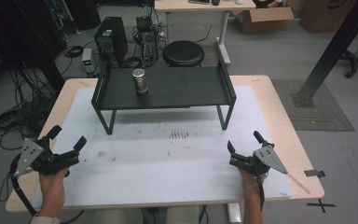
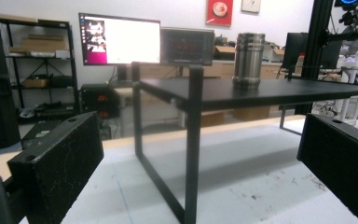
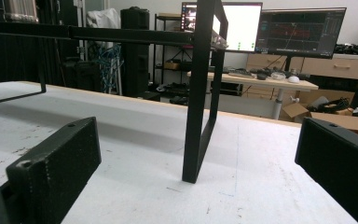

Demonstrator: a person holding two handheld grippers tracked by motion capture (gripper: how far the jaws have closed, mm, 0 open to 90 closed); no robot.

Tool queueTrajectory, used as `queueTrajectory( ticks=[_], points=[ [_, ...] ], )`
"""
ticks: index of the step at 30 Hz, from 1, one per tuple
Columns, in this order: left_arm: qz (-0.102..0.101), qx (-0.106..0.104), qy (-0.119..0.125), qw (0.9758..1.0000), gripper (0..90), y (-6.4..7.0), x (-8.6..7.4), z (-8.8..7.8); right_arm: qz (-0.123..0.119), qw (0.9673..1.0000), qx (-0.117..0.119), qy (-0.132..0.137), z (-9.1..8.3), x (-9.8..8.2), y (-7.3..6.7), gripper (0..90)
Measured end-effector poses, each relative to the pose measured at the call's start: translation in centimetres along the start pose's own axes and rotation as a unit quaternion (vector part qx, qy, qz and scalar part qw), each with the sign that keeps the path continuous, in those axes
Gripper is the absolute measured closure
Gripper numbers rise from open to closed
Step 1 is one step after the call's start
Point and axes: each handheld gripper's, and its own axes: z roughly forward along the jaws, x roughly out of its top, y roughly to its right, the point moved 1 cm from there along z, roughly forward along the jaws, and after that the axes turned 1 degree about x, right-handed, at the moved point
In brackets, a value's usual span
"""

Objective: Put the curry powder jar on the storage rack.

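Note:
A steel cylindrical cup stands upright on a black raised shelf at the far middle of the table; the left gripper view has the cup on the shelf top. My left gripper rests at the near left of the white mat, open and empty. My right gripper rests at the near right, open and empty. Through the right gripper view the shelf's leg frame stands straight ahead, and the cup's base peeks in at top left.
A white mat covers the wooden table. Beyond the table are a black stool, computer towers and cables on the floor. A black post rises at the right. Monitors stand in the background.

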Motion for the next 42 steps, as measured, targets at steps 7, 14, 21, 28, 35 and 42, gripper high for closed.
queueTrajectory(
  ticks=[7, 14, 21, 28, 35, 42],
  points=[
    [-0.002, 0.004, -0.011, 0.9999, 0.6, -0.2, -1.3, -0.2, 0.0, 1.0, 0.0, -0.001, 0.0, 0.0, 0.0, 0.0],
    [-0.009, 0.007, -0.02, 0.9997, 0.5, -0.4, -2.4, -0.5, 0.0, 1.0, 0.0, -0.002, 0.0, 0.0, 0.0, 0.0],
    [-0.01, 0.011, -0.027, 0.9995, 0.5, -0.4, -3.3, -0.7, -0.001, 1.0, 0.0, -0.004, 0.1, 0.0, 0.0, 0.0],
    [-0.007, 0.014, -0.03, 0.9994, 0.5, -0.3, -3.9, -1.0, -0.001, 1.0, 0.0, -0.004, 0.1, 0.0, 0.0, 0.0],
    [-0.01, 0.018, -0.031, 0.9993, 0.4, -0.3, -4.4, -1.1, -0.002, 1.0, 0.0, -0.004, 0.1, 0.0, 0.0, 0.0],
    [-0.007, 0.021, -0.031, 0.9993, 0.3, -0.3, -4.7, -1.1, -0.001, 1.0, 0.0, -0.005, 0.1, 0.0, 0.0, 0.0]
  ],
)
